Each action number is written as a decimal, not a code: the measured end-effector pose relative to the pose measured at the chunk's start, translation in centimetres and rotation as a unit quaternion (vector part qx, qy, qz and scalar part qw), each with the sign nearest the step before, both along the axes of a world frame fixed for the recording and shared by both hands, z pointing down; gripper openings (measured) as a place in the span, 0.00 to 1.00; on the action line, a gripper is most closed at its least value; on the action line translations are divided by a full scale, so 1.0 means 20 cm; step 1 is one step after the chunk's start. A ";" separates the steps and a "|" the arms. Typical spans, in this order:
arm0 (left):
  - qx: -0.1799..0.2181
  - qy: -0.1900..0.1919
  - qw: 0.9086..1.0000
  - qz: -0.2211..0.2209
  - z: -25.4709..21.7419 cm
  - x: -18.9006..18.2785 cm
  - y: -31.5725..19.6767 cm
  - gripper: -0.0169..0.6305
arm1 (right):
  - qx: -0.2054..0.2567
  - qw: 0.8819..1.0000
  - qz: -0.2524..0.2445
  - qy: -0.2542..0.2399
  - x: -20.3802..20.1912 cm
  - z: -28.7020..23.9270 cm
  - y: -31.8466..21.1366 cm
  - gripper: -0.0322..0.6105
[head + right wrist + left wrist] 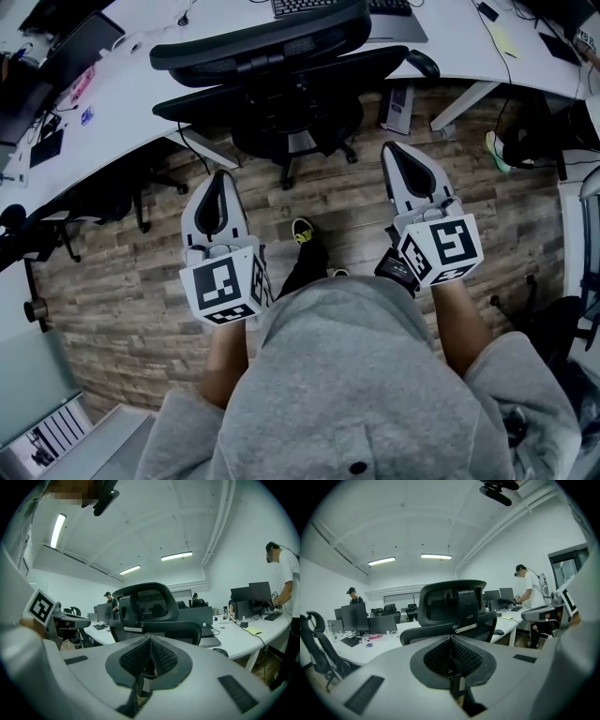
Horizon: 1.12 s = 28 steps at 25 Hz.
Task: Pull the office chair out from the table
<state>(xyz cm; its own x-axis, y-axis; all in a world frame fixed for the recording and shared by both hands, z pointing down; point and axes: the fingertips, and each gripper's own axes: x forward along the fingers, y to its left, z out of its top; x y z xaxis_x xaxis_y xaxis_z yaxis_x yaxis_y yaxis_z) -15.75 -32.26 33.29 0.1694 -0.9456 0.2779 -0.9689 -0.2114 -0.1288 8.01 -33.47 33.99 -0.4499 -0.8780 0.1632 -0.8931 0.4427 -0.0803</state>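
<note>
Head view shows the black office chair (pixel 272 70) tucked against the white table (pixel 141 103); left hand-held gripper (pixel 217 187) and right hand-held gripper (pixel 401 161) hover short of it, jaws pressed together, empty

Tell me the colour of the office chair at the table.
The office chair is black, seen best in the head view.

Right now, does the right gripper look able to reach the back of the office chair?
Probably yes. Only bare wooden floor lies between the right gripper and the office chair, and the chair's back faces the person. The jaws are shut, so they would need to open first.
</note>
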 end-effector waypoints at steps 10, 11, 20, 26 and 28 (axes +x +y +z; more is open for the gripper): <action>0.009 0.012 1.000 0.000 -0.02 -0.12 -0.21 0.05 | 0.007 1.000 0.007 0.025 -0.06 -0.04 -0.17 0.09; 0.010 0.013 1.000 0.000 -0.02 -0.13 -0.23 0.05 | 0.008 0.999 0.007 0.032 -0.06 -0.04 -0.19 0.09; 0.013 0.014 1.000 -0.004 -0.04 -0.24 -0.38 0.05 | 0.034 0.997 0.019 0.069 -0.03 -0.16 -0.38 0.09; 0.014 0.015 1.000 -0.002 -0.06 -0.28 -0.47 0.05 | 0.042 0.996 0.031 0.078 0.00 -0.23 -0.46 0.09; 0.015 0.017 1.000 -0.001 -0.06 -0.31 -0.50 0.05 | 0.042 0.995 0.036 0.083 -0.01 -0.23 -0.48 0.09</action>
